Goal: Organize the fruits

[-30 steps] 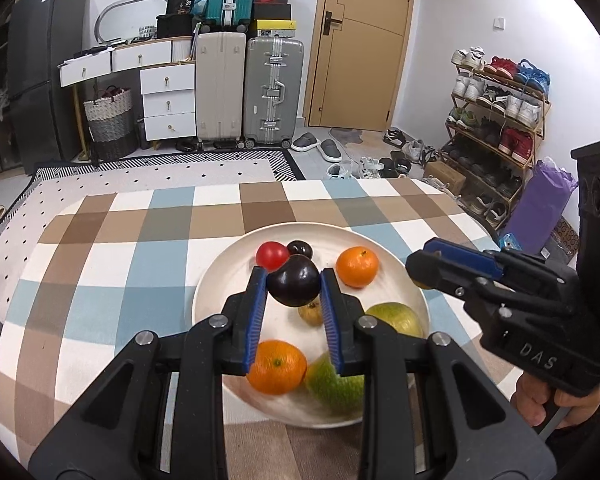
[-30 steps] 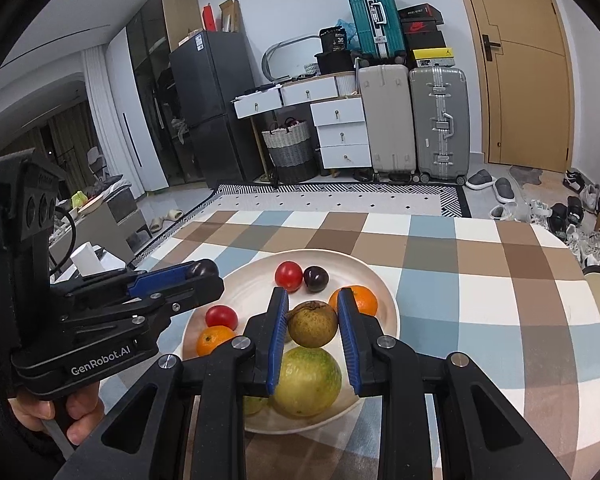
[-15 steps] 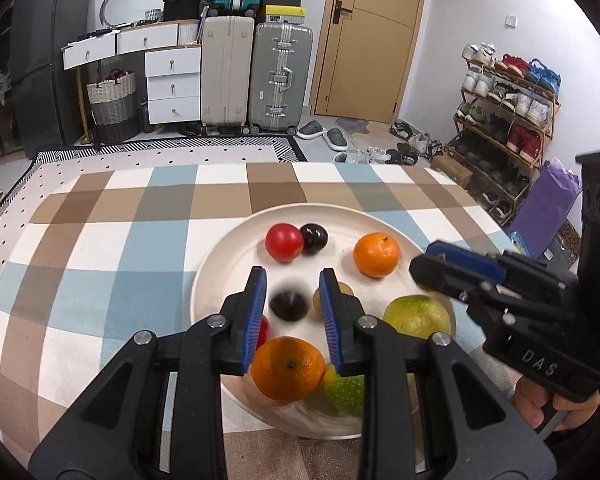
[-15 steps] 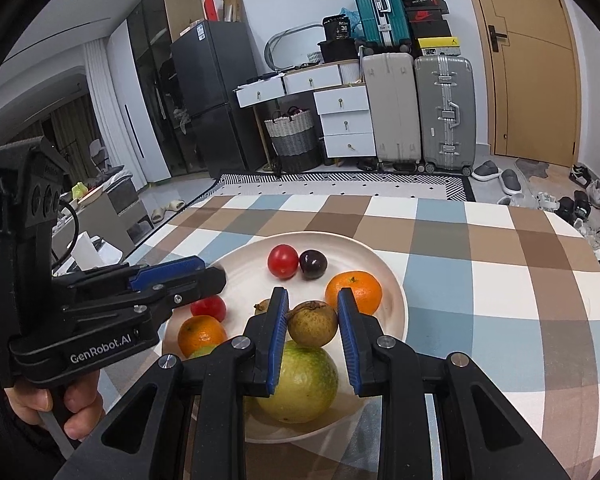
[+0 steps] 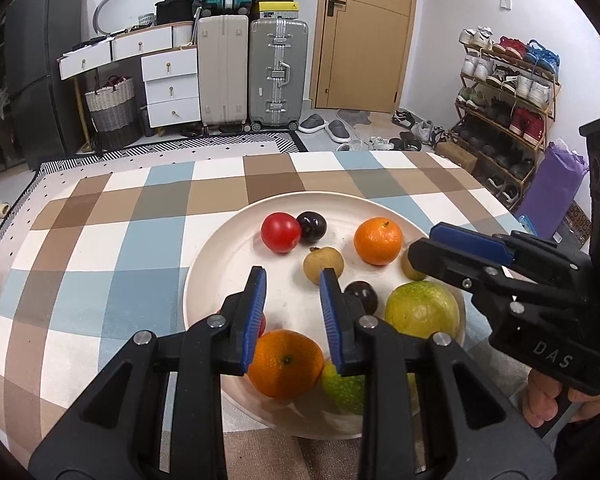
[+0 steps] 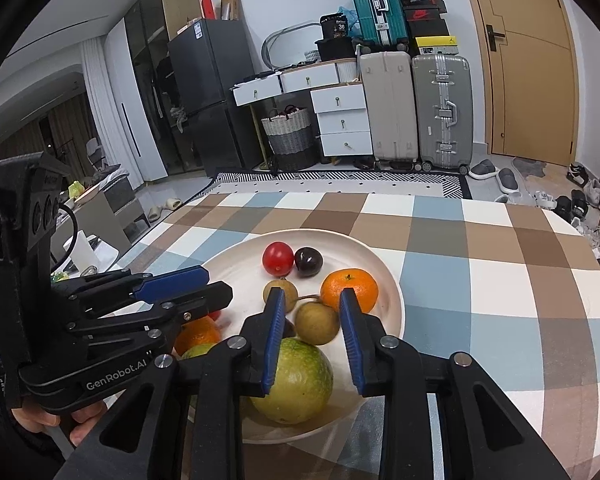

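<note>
A cream plate (image 5: 220,264) (image 6: 384,280) on the checked tablecloth holds several fruits: a red tomato (image 5: 281,232), a dark plum (image 5: 311,227), oranges (image 5: 378,241) (image 5: 286,363), a brown longan (image 5: 323,265), a second dark plum (image 5: 362,297) and a large green fruit (image 5: 422,310). My left gripper (image 5: 292,300) is open and empty above the plate. My right gripper (image 6: 311,322) is open, its pads apart either side of a brown longan (image 6: 317,322) lying on the plate.
The checked table (image 5: 120,216) ends near me and at the right. Suitcases (image 5: 278,68), a drawer unit (image 5: 172,88) and a shoe rack (image 5: 504,92) stand beyond it. A chair and low furniture (image 6: 100,200) are at the left.
My left gripper let go of the dark plum, which now lies on the plate by its right finger. My right gripper opened and released the brown longan onto the plate.
</note>
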`<state>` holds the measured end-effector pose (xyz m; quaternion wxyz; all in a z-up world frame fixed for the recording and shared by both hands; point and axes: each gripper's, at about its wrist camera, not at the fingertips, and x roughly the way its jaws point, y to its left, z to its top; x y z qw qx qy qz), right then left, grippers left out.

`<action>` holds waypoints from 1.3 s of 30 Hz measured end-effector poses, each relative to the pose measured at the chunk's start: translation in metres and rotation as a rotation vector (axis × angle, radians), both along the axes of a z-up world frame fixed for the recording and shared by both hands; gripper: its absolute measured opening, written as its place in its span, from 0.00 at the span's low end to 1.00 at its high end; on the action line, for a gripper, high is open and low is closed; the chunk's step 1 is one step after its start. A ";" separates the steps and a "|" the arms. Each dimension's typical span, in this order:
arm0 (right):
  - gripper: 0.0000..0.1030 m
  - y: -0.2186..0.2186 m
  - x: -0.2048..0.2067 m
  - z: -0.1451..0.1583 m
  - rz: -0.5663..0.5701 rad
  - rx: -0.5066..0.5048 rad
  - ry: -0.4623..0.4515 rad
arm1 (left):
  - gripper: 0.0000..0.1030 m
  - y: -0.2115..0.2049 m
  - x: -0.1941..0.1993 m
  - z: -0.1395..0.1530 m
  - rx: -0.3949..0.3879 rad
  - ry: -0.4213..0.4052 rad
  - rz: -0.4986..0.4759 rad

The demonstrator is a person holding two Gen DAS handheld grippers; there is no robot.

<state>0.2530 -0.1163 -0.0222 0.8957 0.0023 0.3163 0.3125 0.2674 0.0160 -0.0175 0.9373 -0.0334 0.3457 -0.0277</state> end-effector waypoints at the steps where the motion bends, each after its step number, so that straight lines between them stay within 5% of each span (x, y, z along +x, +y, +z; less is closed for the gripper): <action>1: 0.37 -0.001 0.000 0.000 -0.001 0.001 -0.002 | 0.32 0.001 0.000 0.000 0.000 -0.001 0.001; 5: 0.53 -0.006 -0.003 0.003 -0.019 0.020 -0.019 | 0.55 0.005 -0.006 0.005 0.003 -0.020 0.025; 7: 0.71 -0.010 -0.006 0.004 -0.035 0.010 -0.026 | 0.72 0.009 -0.013 0.008 -0.008 -0.035 0.037; 13: 1.00 -0.020 -0.023 0.008 -0.017 0.010 -0.034 | 0.99 0.019 -0.044 0.016 0.001 -0.080 0.071; 39: 1.00 -0.046 -0.123 0.019 -0.005 0.012 -0.180 | 0.99 0.013 -0.164 0.031 -0.020 -0.237 0.079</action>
